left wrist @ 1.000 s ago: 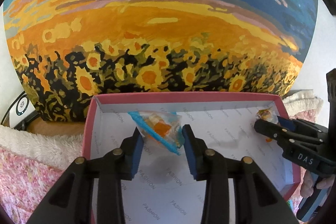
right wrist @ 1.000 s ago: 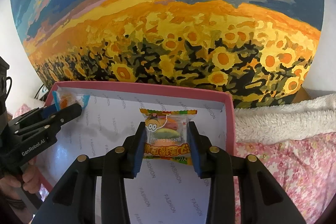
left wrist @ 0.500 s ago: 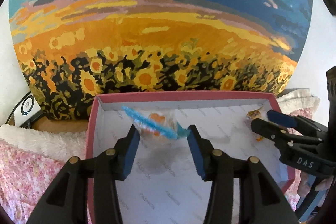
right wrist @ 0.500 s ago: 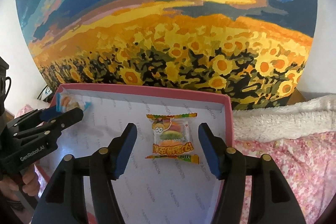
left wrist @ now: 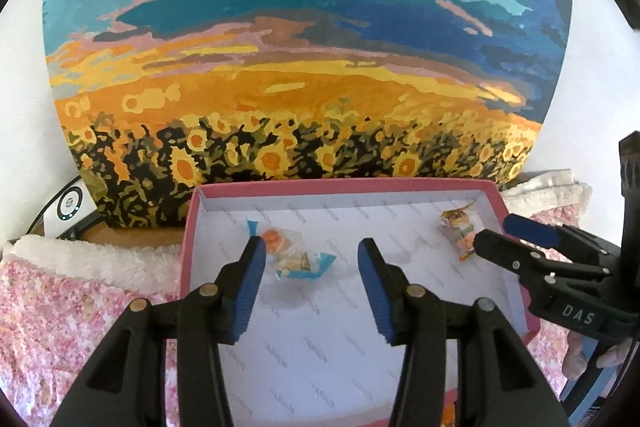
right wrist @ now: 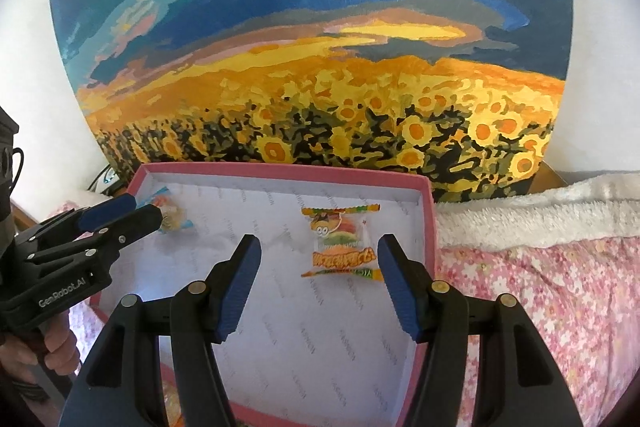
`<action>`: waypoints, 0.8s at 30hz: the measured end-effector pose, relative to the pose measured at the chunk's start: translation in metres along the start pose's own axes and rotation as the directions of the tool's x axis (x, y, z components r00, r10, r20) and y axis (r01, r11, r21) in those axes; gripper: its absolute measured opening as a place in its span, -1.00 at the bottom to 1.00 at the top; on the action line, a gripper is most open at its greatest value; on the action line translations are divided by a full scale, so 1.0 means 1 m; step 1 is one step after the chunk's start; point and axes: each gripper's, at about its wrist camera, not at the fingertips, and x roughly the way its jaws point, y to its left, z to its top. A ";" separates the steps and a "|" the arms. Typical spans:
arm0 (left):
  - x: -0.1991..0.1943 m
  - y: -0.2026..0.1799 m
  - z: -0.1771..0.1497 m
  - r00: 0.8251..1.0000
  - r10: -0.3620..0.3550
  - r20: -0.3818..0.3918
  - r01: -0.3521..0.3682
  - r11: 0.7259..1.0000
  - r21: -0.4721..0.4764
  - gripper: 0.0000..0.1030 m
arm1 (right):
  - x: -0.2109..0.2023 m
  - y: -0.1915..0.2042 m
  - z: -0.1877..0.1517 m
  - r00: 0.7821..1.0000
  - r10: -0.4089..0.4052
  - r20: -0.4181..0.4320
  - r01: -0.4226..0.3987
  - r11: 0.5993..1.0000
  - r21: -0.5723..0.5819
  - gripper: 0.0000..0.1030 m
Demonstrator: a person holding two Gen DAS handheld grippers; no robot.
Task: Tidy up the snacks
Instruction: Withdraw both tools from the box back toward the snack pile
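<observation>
A pink-rimmed box (left wrist: 192, 227) with a white printed lining lies in front of me; it also shows in the right wrist view (right wrist: 426, 219). A blue-edged clear snack packet (left wrist: 294, 259) lies on the lining just ahead of my open left gripper (left wrist: 310, 259), close to its left finger. A burger gummy packet (right wrist: 344, 247) lies flat on the lining by the box's right wall, ahead of my open right gripper (right wrist: 318, 259). Each gripper also shows in the other's view, the right one (left wrist: 516, 239) beside the gummy packet (left wrist: 458, 227), the left one (right wrist: 124, 213) beside the blue packet (right wrist: 172, 215).
A large sunflower painting (left wrist: 300, 87) stands right behind the box. A pink floral cover (right wrist: 540, 307) and white fleece (right wrist: 520, 211) lie around the box. A white device (left wrist: 70, 211) sits at the far left.
Both grippers opened and let their packets go onto the box lining, then drew back a little. The blue packet dropped and settled flat.
</observation>
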 end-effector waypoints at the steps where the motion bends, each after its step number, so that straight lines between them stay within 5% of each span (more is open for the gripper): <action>1: -0.003 0.000 -0.001 1.000 0.000 0.003 0.000 1.000 0.001 -0.02 | -0.003 0.000 -0.001 1.000 0.000 0.002 0.000 1.000 0.002 0.21; 24: -0.060 0.009 -0.045 1.000 0.011 0.009 -0.011 1.000 -0.013 -0.02 | -0.066 0.014 -0.045 1.000 -0.006 0.018 0.005 0.999 0.033 0.21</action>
